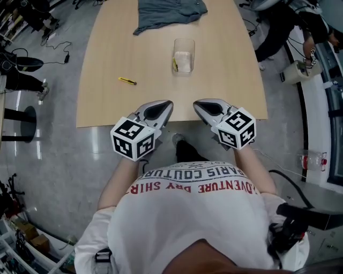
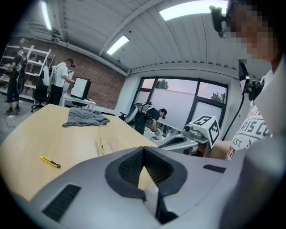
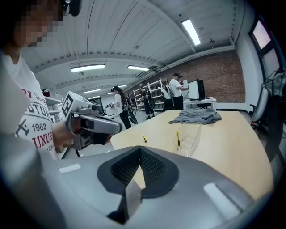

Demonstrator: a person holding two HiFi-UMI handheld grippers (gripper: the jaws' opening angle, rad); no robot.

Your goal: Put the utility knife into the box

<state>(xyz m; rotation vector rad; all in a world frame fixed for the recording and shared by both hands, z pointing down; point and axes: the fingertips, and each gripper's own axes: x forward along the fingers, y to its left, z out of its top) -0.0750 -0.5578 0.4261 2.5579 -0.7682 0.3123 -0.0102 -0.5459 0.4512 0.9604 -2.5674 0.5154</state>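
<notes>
The utility knife (image 1: 127,81) (image 2: 50,162) (image 3: 144,139), yellow with a dark tip, is seen lying flat on the bare wood of the table (image 1: 107,101), towards its left side and well apart from both grippers. To its right, near the middle of the table, a clear box (image 1: 183,55) (image 3: 187,136) is stood upright and open at the top; a thin yellow item and something pale are seen inside it (what they are cannot be made out). Knife and box are not touching, with bare tabletop between them. Beyond the box, at the far edge, a grey cloth (image 1: 169,13) (image 2: 85,117) (image 3: 195,116) is laid in a crumpled heap.

At the near edge of the table the two grippers are held side by side, their tips pointed towards the box. The left gripper (image 1: 170,103) (image 2: 143,150) is closed, its ribbed pads meeting at the tip with nothing caught between them. The right gripper (image 1: 195,103) (image 3: 139,149) is likewise closed tip to tip and empty. Neither is touching the knife or the box. A marker cube is carried on the back of each gripper, and the person's forearms and white printed shirt are seen below them. Other people are seen standing at shelves and desks in the background.
</notes>
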